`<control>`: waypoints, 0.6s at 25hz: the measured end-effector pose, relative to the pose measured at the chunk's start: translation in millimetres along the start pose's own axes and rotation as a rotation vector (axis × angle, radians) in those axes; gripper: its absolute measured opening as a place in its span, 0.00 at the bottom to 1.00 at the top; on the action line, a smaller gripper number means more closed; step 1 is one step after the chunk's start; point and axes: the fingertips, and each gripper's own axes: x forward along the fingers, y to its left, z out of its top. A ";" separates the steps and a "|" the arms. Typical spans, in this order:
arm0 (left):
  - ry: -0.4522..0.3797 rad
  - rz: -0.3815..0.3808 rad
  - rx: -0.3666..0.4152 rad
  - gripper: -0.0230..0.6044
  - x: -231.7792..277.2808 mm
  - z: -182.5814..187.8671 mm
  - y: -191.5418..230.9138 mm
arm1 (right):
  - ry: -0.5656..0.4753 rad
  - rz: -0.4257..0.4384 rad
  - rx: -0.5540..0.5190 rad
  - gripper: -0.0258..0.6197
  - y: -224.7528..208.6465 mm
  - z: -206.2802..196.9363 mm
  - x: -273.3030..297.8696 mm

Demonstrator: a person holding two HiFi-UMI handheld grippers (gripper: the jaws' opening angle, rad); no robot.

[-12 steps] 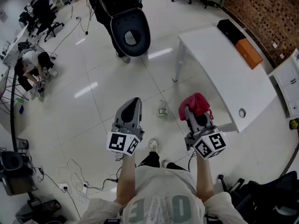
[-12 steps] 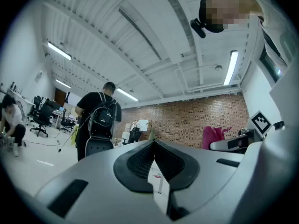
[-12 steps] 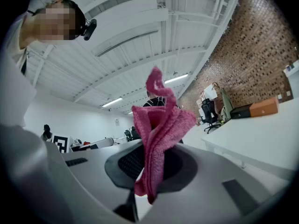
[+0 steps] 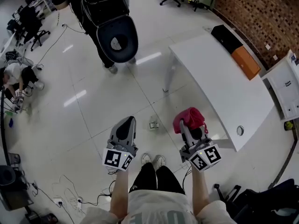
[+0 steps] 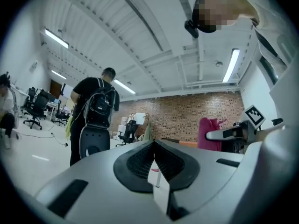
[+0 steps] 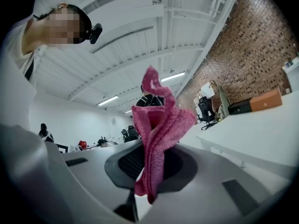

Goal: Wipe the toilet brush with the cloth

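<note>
- Holding a pink terry cloth (image 6: 159,125): the right gripper (image 6: 149,167) has its jaws clamped on the cloth's lower part, and the rest sticks up above them in a crumpled fold.
- In the head view the cloth (image 4: 189,117) sits bunched at the tip of the right gripper (image 4: 187,127), in the air over the glossy white tiled floor (image 4: 70,125), just beside the near corner of the white desk (image 4: 219,87).
- The left gripper (image 5: 154,157) has its jaws fully together with nothing between them. It is level, beside the right one, well apart from the cloth.
- A small pale object (image 4: 153,123) stands on the floor ahead, between the two grippers; I can't tell what it is.
- An orange box (image 4: 246,62) and a black box (image 4: 226,38) are on the desk's far end.
- A person with a black backpack (image 4: 100,3) stands further off.
</note>
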 end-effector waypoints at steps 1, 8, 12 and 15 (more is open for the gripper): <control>0.001 -0.003 -0.001 0.04 2.4 -24.4 2.5 | -0.001 0.002 0.006 0.09 -12.9 -18.9 1.4; -0.001 -0.046 -0.020 0.04 22.2 -299.7 41.9 | 0.036 -0.001 -0.020 0.09 -126.4 -268.5 27.8; -0.001 -0.103 0.010 0.04 31.5 -472.0 71.6 | 0.048 0.014 -0.047 0.09 -196.6 -441.2 48.8; 0.011 -0.126 0.044 0.04 30.5 -576.2 87.3 | 0.036 0.044 -0.058 0.09 -237.9 -536.8 61.6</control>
